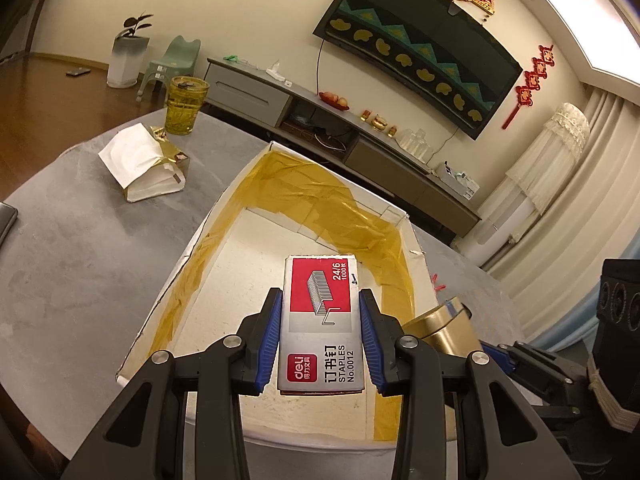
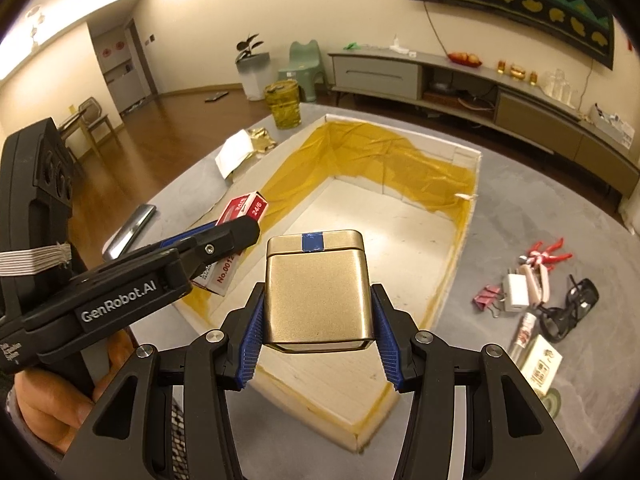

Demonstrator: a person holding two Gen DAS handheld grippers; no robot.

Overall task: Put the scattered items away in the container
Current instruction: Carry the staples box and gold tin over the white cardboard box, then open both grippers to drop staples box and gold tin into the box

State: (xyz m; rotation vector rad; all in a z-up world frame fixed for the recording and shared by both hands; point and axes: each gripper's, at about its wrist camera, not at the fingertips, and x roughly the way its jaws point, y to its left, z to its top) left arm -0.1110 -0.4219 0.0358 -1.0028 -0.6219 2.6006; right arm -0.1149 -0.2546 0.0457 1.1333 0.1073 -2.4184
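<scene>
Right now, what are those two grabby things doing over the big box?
A person holds a grabber in each hand. The left tongs grip a box of staples, and the right tongs grip a gold tin. Both hang over the open white box. More bits wait on the table.

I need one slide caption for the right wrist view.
Right gripper holds a gold metal tin above the white tape-lined box.

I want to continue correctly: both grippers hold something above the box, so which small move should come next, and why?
Probably lower the left gripper and open it: its staples box already hangs over the empty white container. The right gripper with the gold tin can follow.
</scene>
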